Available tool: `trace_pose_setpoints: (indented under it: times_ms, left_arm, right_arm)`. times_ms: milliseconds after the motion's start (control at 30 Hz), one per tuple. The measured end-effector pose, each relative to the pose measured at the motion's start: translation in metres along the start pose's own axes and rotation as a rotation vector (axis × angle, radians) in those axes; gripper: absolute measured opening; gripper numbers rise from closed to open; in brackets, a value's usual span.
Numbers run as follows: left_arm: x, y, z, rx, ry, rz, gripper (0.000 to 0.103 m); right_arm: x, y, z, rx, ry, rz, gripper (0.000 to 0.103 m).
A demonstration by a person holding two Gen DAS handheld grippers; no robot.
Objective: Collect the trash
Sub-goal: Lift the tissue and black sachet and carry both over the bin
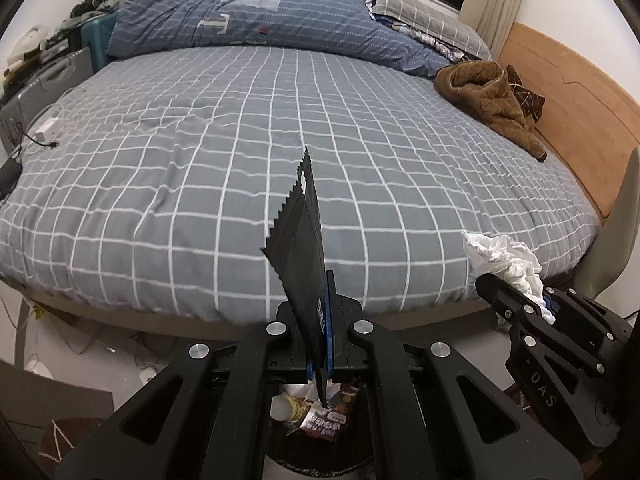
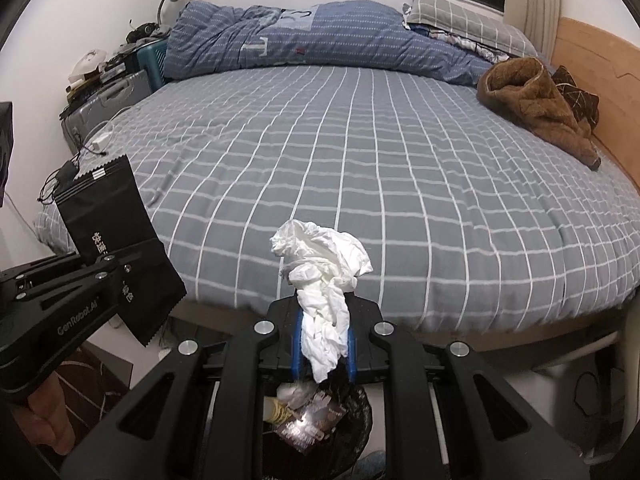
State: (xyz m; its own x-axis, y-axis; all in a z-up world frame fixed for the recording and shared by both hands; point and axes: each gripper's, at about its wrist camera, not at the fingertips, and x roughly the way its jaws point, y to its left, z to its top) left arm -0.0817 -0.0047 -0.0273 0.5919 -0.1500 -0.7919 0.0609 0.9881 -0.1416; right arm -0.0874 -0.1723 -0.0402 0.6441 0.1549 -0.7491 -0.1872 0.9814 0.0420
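Left gripper [image 1: 320, 344] is clamped tight on a flat black foil wrapper with zigzag-cut ends [image 1: 306, 248], long axis running up and away toward the grid-patterned grey bed [image 1: 240, 120], its lower tip dangling over the black-lined trash bin [image 2: 352, 420]. Right gripper [image 2: 323, 344] pinches a crumpled white tissue wad [image 2: 324, 272] between blue pads [image 2: 297, 344], bunched top upward, tail hanging down above the same bin. Both grippers tilt steeply downward, side by side.

Left tongs [image 1: 320, 340] clamping black wrapper [image 1: 304, 248], bed [image 1: 200, 140]
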Motion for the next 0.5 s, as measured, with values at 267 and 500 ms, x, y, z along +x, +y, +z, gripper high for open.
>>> trace_pose_setpoints:
  times_ms: [267, 500]
  left_arm:
    - [-0.005, 0.007, -0.026, -0.007, 0.035, 0.02, 0.003]
    - [-0.001, 0.015, -0.051, -0.019, 0.082, 0.046, 0.003]
  right_arm:
    - [-0.007, 0.011, -0.025, -0.009, 0.04, 0.007, 0.015]
    - [-0.006, 0.018, -0.046, -0.017, 0.087, 0.007, 0.015]
